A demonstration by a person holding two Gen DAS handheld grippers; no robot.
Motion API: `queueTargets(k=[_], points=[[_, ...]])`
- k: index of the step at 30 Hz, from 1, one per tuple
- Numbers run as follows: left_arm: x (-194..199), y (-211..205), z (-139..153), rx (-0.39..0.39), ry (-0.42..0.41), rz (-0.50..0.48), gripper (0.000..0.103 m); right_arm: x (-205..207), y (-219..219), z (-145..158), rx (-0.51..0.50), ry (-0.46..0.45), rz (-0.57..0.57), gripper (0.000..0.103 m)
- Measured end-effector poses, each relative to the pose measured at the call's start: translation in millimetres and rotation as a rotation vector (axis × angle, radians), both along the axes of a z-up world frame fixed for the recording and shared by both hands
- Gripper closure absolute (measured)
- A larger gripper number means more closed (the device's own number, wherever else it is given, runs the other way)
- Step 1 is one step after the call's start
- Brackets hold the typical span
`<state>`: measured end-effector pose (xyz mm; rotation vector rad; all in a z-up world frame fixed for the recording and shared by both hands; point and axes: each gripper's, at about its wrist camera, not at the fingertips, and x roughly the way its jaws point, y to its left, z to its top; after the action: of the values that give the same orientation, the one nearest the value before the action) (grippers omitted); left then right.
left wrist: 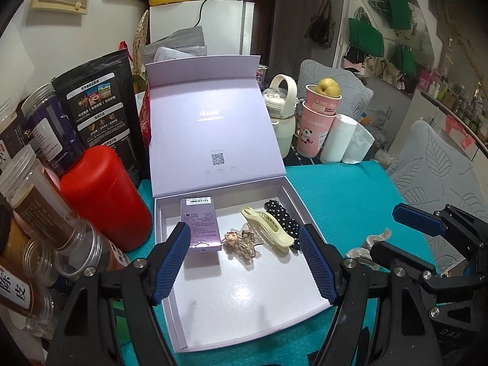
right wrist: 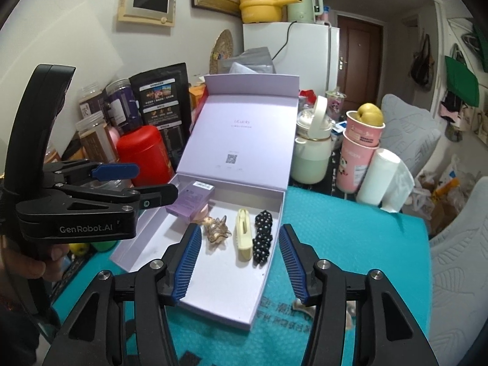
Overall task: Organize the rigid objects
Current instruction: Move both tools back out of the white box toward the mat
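An open lilac gift box (left wrist: pixel 170 302) (right wrist: pixel 143 228) lies on a teal mat. Inside it are a small lilac carton (left wrist: pixel 201 225) (right wrist: pixel 190 198), an amber star hair clip (left wrist: pixel 241 241) (right wrist: pixel 216 228), a cream hair claw (left wrist: pixel 268 227) (right wrist: pixel 243 236) and a black dotted hair clip (left wrist: pixel 282 216) (right wrist: pixel 263 235). My left gripper (left wrist: pixel 245 262) (right wrist: pixel 146 180) is open and empty above the box's near half. My right gripper (right wrist: pixel 241 262) (left wrist: pixel 393 231) is open and empty over the box's right edge. A clear hair clip (left wrist: pixel 369 244) lies on the mat right of the box, beside the right gripper.
Jars (left wrist: pixel 39 213), a red canister (left wrist: pixel 103 195) (right wrist: pixel 143 152) and a black pouch (left wrist: pixel 103 103) crowd the box's left side. A cream kettle (left wrist: pixel 280 113), pink cups with a pear (left wrist: pixel 320 116) (right wrist: pixel 360 149) and a white roll (left wrist: pixel 338 137) stand behind the mat (left wrist: pixel 344 189).
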<state>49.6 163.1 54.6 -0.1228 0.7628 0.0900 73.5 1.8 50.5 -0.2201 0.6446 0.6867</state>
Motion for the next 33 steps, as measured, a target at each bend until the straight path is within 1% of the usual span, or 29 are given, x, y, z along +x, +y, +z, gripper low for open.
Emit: queueTargets(k=[3, 5, 6, 7, 11, 13, 19, 21, 25, 30, 33], points=[[-6, -7, 2, 0.004, -0.004, -0.006, 0.029, -7, -9, 2, 0.000, -0.010, -0.014, 0.049], [-11, -11, 2, 0.008, -0.009, -0.006, 0.029, -11, -15, 4, 0.002, -0.014, -0.020, 0.045], [-13, -12, 2, 0.011, -0.007, -0.006, 0.029, -13, -18, 4, 0.002, -0.016, -0.023, 0.041], [-15, -15, 1, 0.015, -0.003, -0.005, 0.029, -16, -22, 5, 0.004, -0.021, -0.031, 0.039], [-24, -21, 0, 0.019, -0.002, -0.002, 0.029, -23, -34, 5, 0.003, -0.025, -0.060, 0.038], [-29, -26, -2, 0.027, -0.001, -0.006, 0.029, -27, -40, 4, -0.002, -0.028, -0.074, 0.034], [-42, -41, -7, 0.027, 0.002, -0.028, 0.029, -43, -56, 1, -0.014, -0.032, -0.109, 0.034], [-46, -48, -9, 0.033, 0.006, -0.036, 0.029, -48, -61, 1, -0.021, -0.038, -0.124, 0.031], [-54, -59, -14, 0.029, 0.010, -0.061, 0.029, -62, -74, 0, -0.031, -0.050, -0.158, 0.030], [-65, -70, -18, 0.019, 0.010, -0.080, 0.029, -77, -92, -5, -0.028, -0.040, -0.194, 0.026], [-71, -76, -23, 0.013, 0.011, -0.098, 0.029, -87, -102, -10, -0.018, -0.019, -0.221, 0.026]])
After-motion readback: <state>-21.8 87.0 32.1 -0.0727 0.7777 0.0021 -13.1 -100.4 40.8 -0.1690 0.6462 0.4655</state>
